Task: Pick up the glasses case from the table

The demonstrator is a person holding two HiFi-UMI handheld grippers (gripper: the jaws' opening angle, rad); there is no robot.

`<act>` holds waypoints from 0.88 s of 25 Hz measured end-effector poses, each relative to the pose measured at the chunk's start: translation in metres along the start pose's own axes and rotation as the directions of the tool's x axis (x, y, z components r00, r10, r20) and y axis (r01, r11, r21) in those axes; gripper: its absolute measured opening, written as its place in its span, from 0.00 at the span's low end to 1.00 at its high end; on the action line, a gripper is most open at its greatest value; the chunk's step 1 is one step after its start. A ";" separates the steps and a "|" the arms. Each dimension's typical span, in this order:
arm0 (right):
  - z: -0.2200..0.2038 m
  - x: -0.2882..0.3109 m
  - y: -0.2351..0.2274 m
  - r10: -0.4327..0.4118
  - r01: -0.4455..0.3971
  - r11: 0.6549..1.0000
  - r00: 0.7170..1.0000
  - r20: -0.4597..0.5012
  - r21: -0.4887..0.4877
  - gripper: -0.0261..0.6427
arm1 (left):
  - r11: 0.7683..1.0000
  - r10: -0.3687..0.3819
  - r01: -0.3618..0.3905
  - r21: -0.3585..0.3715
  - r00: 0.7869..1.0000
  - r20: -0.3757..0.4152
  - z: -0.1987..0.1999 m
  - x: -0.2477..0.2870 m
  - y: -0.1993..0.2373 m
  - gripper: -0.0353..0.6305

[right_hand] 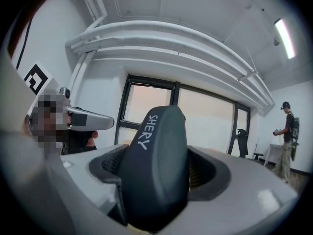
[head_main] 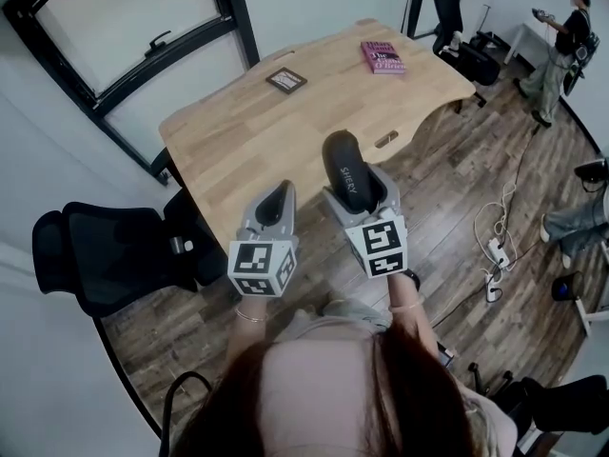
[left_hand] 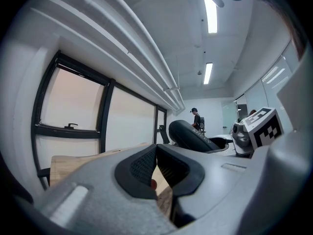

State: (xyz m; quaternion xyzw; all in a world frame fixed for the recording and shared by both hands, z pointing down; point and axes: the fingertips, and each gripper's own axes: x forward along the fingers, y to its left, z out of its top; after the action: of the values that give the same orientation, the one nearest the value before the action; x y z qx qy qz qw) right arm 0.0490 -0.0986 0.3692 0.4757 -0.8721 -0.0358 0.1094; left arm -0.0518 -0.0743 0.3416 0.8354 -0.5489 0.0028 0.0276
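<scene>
The dark glasses case, printed with white letters, is held up off the wooden table by my right gripper, whose jaws are shut on it. It fills the right gripper view as a tall dark case standing between the pads. My left gripper hovers beside it on the left, shut with nothing between its jaws. In the left gripper view the left gripper has its pads together, and the case shows to the right.
A pink book and a small dark square card lie on the far part of the table. A black office chair stands at the left. Cables and a power strip lie on the wood floor. A person stands far right.
</scene>
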 end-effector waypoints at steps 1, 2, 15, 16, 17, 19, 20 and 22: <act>0.000 -0.001 -0.002 0.003 -0.003 1.000 1.000 0.002 0.000 0.59 | 1.000 0.003 -0.003 -0.003 1.000 -0.002 0.000 0.001 -0.002 0.07; 0.000 -0.002 -0.005 0.006 -0.006 1.000 1.000 0.004 0.001 0.59 | 1.000 0.006 -0.006 -0.006 1.000 -0.004 0.000 0.003 -0.005 0.07; -0.008 -0.013 -0.039 0.033 -0.033 0.999 0.999 0.017 0.019 0.59 | 0.999 0.044 -0.045 -0.030 0.999 -0.029 -0.003 0.029 -0.032 0.07; -0.008 -0.012 -0.043 0.035 -0.036 0.999 0.999 0.018 0.019 0.59 | 0.998 0.049 -0.050 -0.031 0.998 -0.032 -0.004 0.032 -0.033 0.07; -0.009 -0.012 -0.046 0.038 -0.038 0.999 0.999 0.019 0.020 0.59 | 0.998 0.054 -0.055 -0.031 0.998 -0.033 -0.004 0.035 -0.034 0.07; -0.010 -0.012 -0.053 0.043 -0.043 0.999 0.999 0.023 0.023 0.59 | 0.998 0.061 -0.062 -0.028 0.998 -0.034 -0.003 0.041 -0.038 0.07; -0.011 -0.012 -0.056 0.045 -0.046 0.999 0.999 0.027 0.025 0.59 | 0.998 0.065 -0.065 -0.026 0.997 -0.034 -0.003 0.043 -0.040 0.07; -0.012 -0.013 -0.062 0.051 -0.052 0.998 0.998 0.032 0.026 0.59 | 0.997 0.072 -0.072 -0.020 0.997 -0.033 -0.002 0.047 -0.044 0.07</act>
State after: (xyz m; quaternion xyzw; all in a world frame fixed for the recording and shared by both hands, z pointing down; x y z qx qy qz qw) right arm 0.1096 -0.1205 0.3681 0.4539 -0.8860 -0.0289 0.0901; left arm 0.0077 -0.0996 0.3433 0.8146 -0.5781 0.0113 0.0452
